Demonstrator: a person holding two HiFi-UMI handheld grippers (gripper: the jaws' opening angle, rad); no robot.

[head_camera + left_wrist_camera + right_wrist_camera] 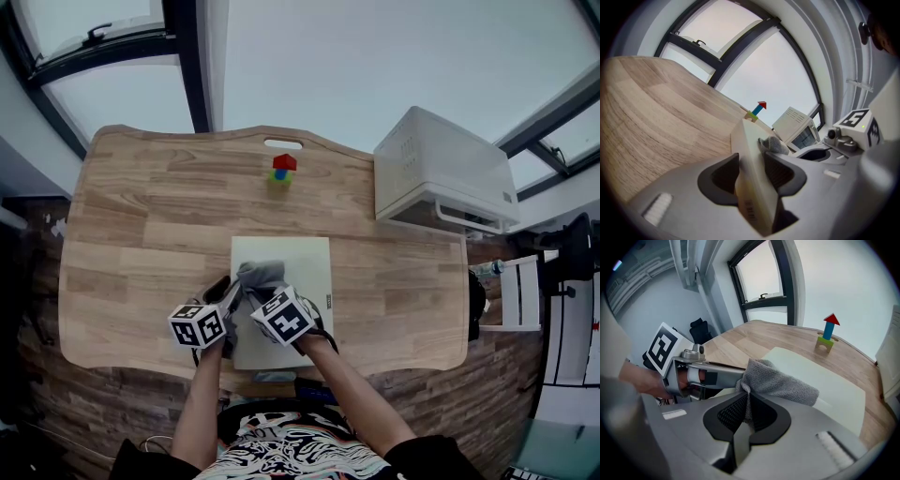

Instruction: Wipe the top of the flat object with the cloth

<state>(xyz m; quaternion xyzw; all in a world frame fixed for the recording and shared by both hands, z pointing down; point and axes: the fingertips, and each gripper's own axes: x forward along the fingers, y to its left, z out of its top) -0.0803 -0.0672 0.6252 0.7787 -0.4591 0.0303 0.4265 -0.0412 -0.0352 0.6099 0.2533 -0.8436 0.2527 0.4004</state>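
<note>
Head view, steeply down: shows a wooden table (141, 234) with a pale flat board (305, 267) lying toward its 6 o'clock edge. Finds a grey cloth (262, 274) bunched on top of the board, close to the board's 9 o'clock side. Places the left tongs (234, 292) at that same side and the right tongs (267, 289) just beside them toward 3 o'clock, with the two marker cubes close together over the near half of the board. Left gripper view: closed on the edge of the board, one jaw pressed to either side of it, the board running away toward 12 o'clock between them and the cloth lying on it just past the jaw tips. Right gripper view: drawn almost together on a fold of the cloth, pinched between the ribbed pads, with the rest of the cloth spilling forward onto the top of the board. Also catches the left tongs at 9 o'clock in that view, touching or nearly touching the cloth; cannot tell which. Farther off, at 12 o'clock on the table, a small block tower (282, 171), red on top, well apart from the board. At 2 o'clock, a white appliance (441, 169) on the corner of the table.
</note>
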